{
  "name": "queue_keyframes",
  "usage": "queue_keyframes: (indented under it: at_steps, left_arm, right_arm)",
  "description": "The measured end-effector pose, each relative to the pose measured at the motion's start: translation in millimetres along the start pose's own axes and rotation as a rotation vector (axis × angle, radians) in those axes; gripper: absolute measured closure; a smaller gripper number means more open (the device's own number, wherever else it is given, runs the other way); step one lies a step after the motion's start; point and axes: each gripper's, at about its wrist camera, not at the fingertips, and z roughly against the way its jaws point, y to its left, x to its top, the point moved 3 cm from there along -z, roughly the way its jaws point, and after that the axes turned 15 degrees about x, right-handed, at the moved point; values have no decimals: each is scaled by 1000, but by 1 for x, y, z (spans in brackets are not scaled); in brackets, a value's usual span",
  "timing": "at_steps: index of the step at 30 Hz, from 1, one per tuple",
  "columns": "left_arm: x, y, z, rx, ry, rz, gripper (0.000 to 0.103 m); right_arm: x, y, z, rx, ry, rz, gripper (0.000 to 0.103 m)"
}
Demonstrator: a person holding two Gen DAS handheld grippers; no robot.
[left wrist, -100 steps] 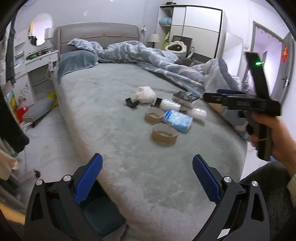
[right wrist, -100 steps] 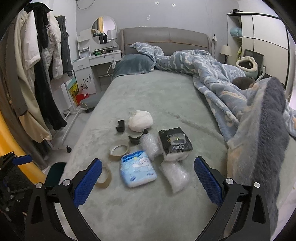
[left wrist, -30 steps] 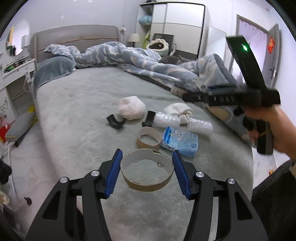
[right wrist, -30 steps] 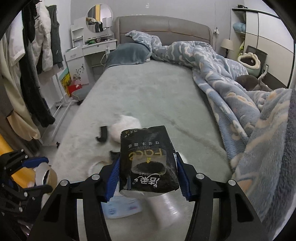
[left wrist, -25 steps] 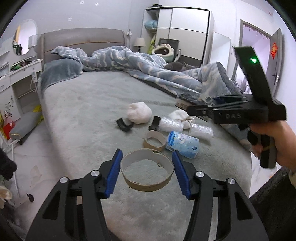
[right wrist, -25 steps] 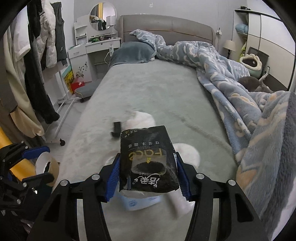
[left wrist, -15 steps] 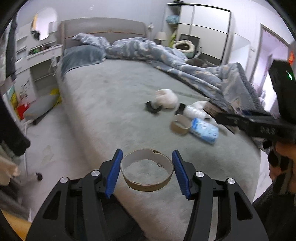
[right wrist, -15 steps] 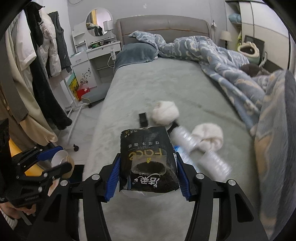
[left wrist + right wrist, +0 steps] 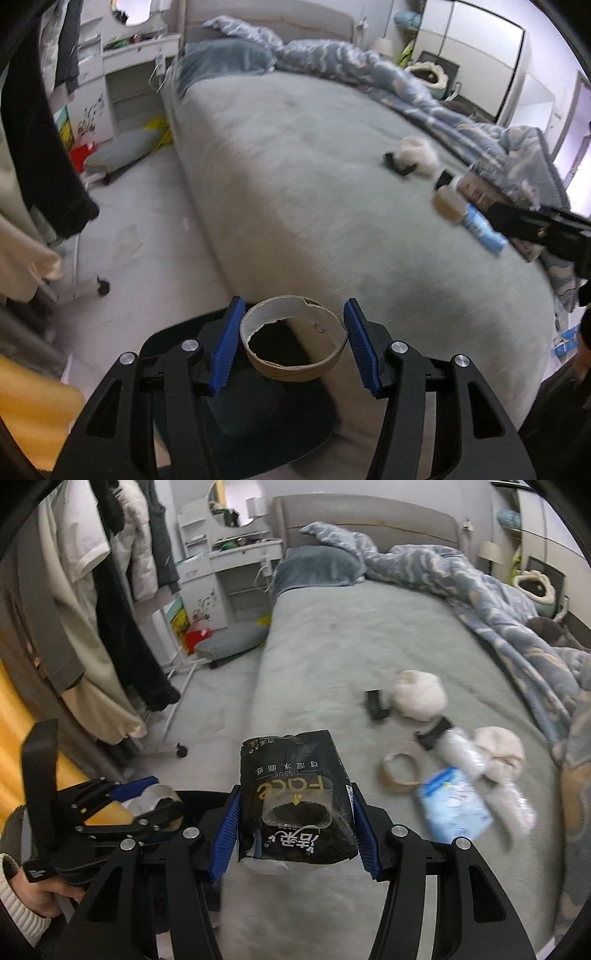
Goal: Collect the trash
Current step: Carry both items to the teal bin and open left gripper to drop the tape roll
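Note:
My left gripper [image 9: 293,341] is shut on a cardboard tape ring [image 9: 295,363] and holds it off the bed's left edge, above a dark bin [image 9: 266,417]. My right gripper [image 9: 293,821] is shut on a black tissue pack [image 9: 295,797] over the bed's near left edge. The left gripper also shows in the right wrist view [image 9: 144,805]. On the bed [image 9: 332,646] lie a second tape ring [image 9: 400,773], a blue and white packet [image 9: 452,805], white wads [image 9: 419,694], clear wrappers [image 9: 463,751] and black scraps [image 9: 375,703].
A rumpled blue blanket [image 9: 480,590] covers the bed's far right side. A clothes rack with coats [image 9: 110,609] stands on the left. A white dressing table [image 9: 229,572] and a grey cushion [image 9: 232,642] are by the bed's left side.
Both grippers have swung left with their loads. The left one has left the bed and now holds the tape ring over the dark bin by the bed's edge.

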Motion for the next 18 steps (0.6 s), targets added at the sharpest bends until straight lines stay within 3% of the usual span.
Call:
queue_keyframes:
  at_steps: [10,18]
  left_arm:
    - [-33,41,-44,52,171,52,45]
    - [-60,62,-71,21,322,104,44]
  right_arm:
    - [6,43,-48,60,78,43,47]
    - [4,69,-78,83,136,71,47]
